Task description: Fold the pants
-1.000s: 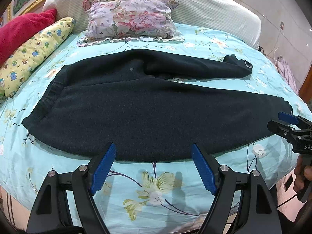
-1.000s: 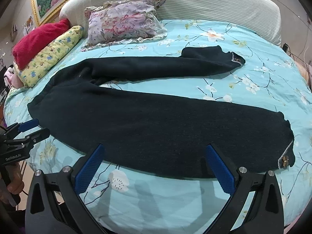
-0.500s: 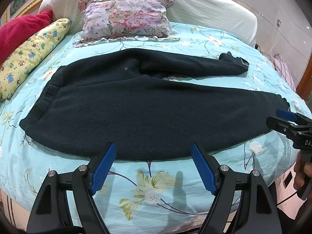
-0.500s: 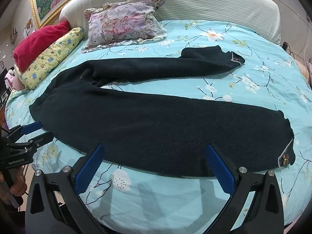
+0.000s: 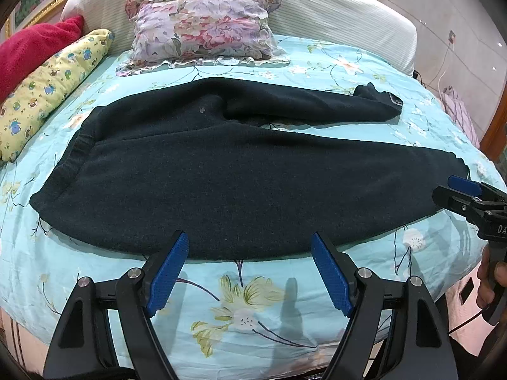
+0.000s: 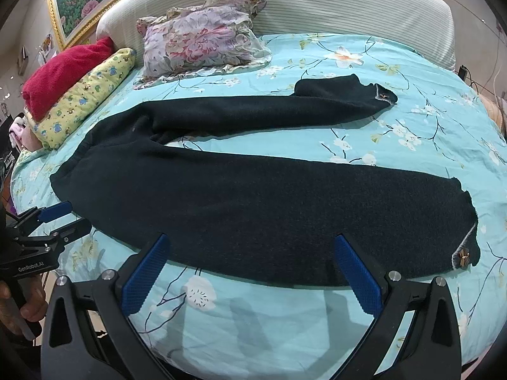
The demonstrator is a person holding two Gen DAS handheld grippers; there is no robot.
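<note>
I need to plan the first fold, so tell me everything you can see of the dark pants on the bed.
The pants are dark, nearly black, of a thick fleecy-looking knit. They lie flat and unfolded on the turquoise floral bedspread, waistband to the left, legs spread in a V to the right. The near leg's cuff has pale trim and a small flower ornament; the far leg's cuff looks alike. Only the bedspread touches them; both grippers are open and clear of the cloth.

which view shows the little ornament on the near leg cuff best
The right wrist view. There the ornament sits in plain sight on the grey-edged cuff of the black pants, near the right gripper. In the left wrist view that cuff end lies at the far right by the right gripper, and no ornament shows.
</note>
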